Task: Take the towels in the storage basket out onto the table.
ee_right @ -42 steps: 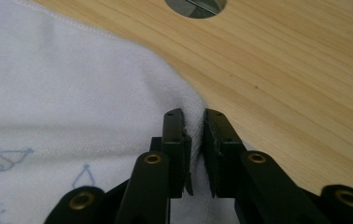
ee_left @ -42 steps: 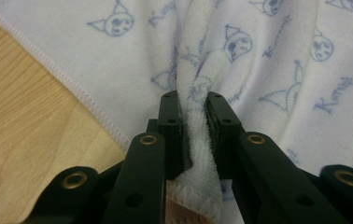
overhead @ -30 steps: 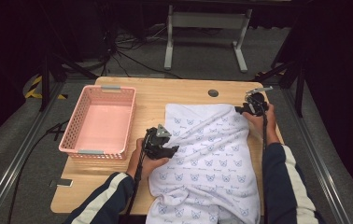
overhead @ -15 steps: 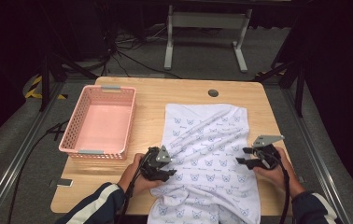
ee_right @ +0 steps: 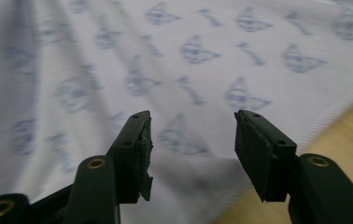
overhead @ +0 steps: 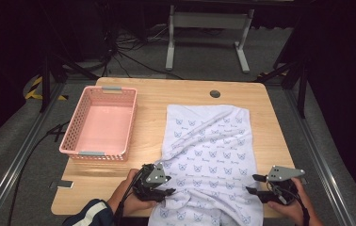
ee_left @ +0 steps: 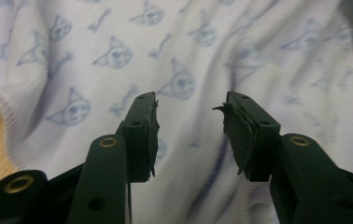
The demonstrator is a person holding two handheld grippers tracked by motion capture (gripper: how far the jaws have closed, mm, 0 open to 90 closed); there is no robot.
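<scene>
Since a second ago both hands have pulled back toward the person's edge of the desk (overhead: pixel 176 89). The right tongs (overhead: pixel 255 184), which were then up at the cloth's far right corner, now sit at its near right edge, and the left tongs (overhead: pixel 168 185) have slid from the cloth's left side down to its near left edge. The cloth (overhead: pixel 211 146) itself, white with a blue cat print, lies spread flat on the right half of the desk much as it did, its near end hanging over the front edge, well apart from the pink basket (overhead: pixel 100 123) on the left. That suggests the far end has been laid out and the work has turned to the near end, likely for smoothing it or starting a fold. In the left gripper view the left tongs (ee_left: pixel 189 121) stand partly open after closing a little within the last second, with the cloth beneath and beyond the pads and nothing pinched between them. In the right gripper view the right tongs (ee_right: pixel 191 135) are about as far open, having widened and then eased in slightly, poised over the cloth's hem where it meets bare wood; they too hold nothing, and I cannot tell whether either pair touches the fabric.
</scene>
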